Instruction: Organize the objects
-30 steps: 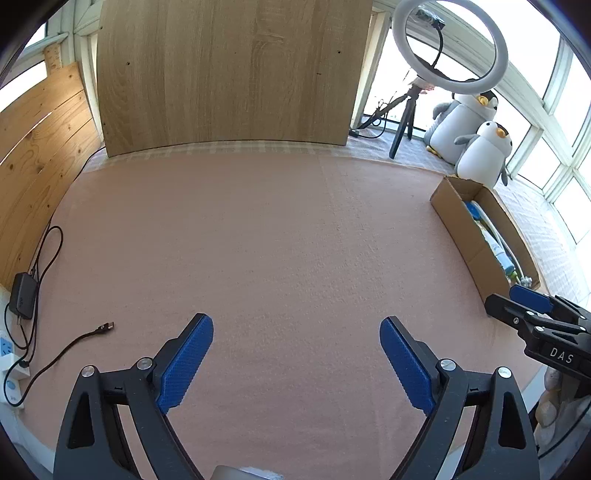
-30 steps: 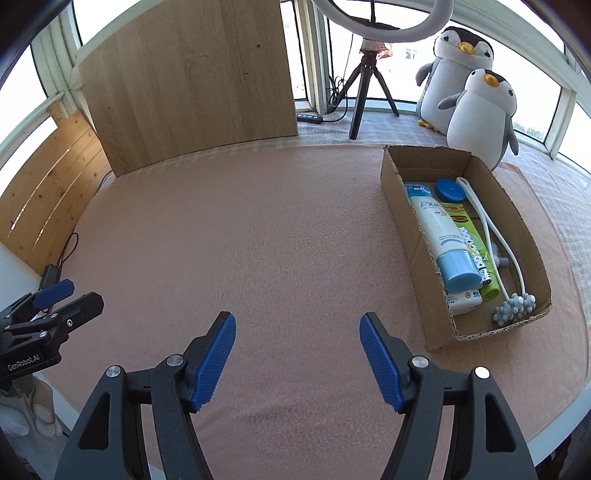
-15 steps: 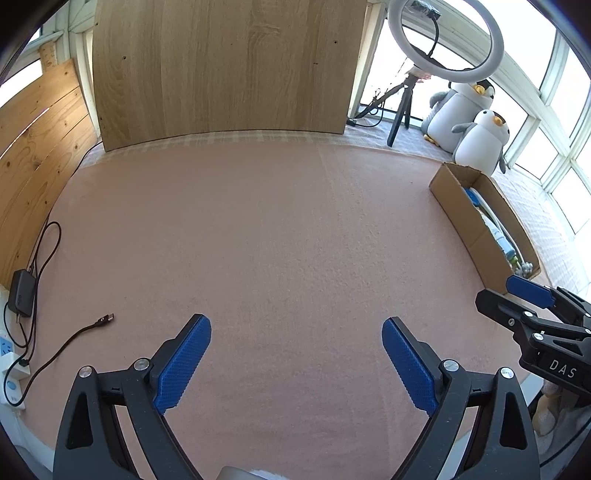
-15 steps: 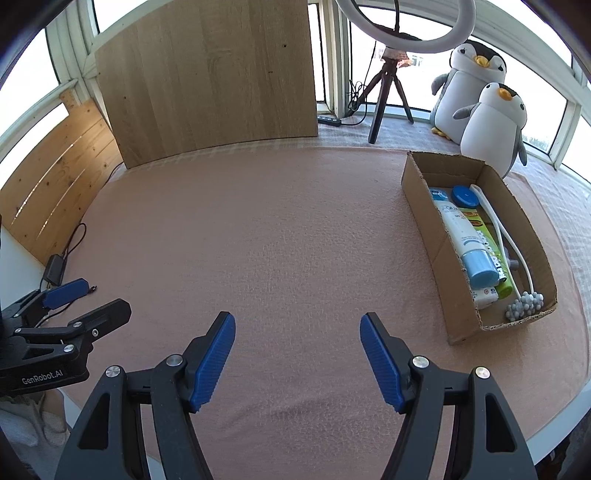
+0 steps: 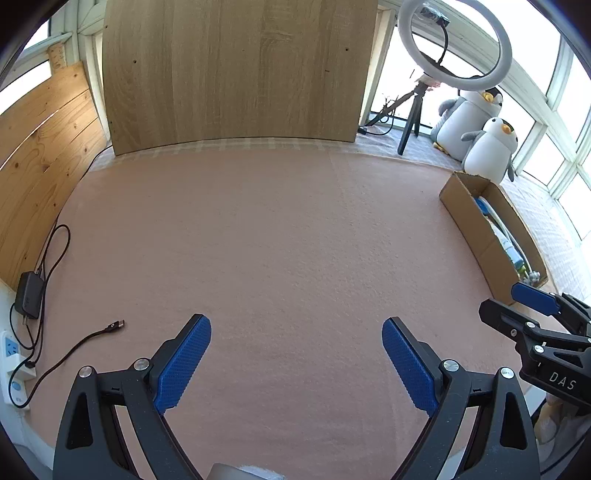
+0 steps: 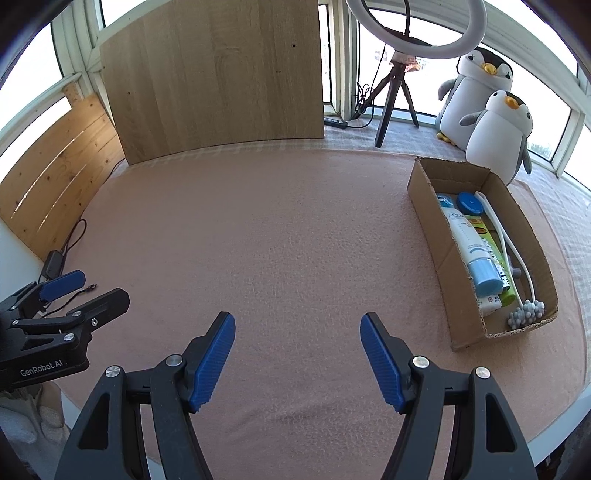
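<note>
**What you can't make out**

From your left wrist view, the cardboard box [image 5: 476, 236] at 3 o'clock hides most of its contents behind its near wall. The right tool [image 5: 517, 306] is cut off by the frame's edge. The ring light [image 6: 417, 33] loses its top at 12 o'clock.

The right claw [image 5: 532, 314] carries the white letters "DAS"; the left claw [image 6: 81, 291] carries "GenRobot.AI" on its body.

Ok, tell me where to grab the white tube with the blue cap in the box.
Grip the white tube across its body, coming straight down from above. It lies flat along the cardboard box, close to the left wall, with the blue cap toward the near end.
</note>
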A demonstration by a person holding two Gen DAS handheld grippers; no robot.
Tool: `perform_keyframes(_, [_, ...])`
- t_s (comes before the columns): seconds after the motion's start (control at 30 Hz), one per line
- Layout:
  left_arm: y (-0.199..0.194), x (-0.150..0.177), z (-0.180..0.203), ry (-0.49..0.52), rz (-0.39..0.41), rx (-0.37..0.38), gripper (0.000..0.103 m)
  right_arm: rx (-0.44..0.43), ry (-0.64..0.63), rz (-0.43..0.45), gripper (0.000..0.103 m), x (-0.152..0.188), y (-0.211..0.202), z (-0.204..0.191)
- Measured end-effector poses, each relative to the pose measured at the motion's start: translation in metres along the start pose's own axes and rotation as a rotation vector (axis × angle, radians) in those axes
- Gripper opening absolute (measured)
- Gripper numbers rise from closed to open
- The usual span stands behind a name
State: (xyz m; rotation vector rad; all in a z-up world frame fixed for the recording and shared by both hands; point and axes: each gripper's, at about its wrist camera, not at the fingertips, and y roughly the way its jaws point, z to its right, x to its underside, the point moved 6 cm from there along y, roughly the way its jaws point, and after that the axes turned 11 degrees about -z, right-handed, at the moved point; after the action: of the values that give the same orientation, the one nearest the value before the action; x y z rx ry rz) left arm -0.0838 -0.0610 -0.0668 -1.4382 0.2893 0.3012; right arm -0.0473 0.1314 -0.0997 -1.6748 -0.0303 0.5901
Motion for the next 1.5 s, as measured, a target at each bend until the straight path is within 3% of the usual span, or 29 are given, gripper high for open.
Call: perform_keyframes(1.5, [0.009, -0.002, 0.010, 0.022, -0.022, 0.008, 0.096, -0.006, 0.023, -0.037, 0.067, 0.002, 0.013, 0.011])
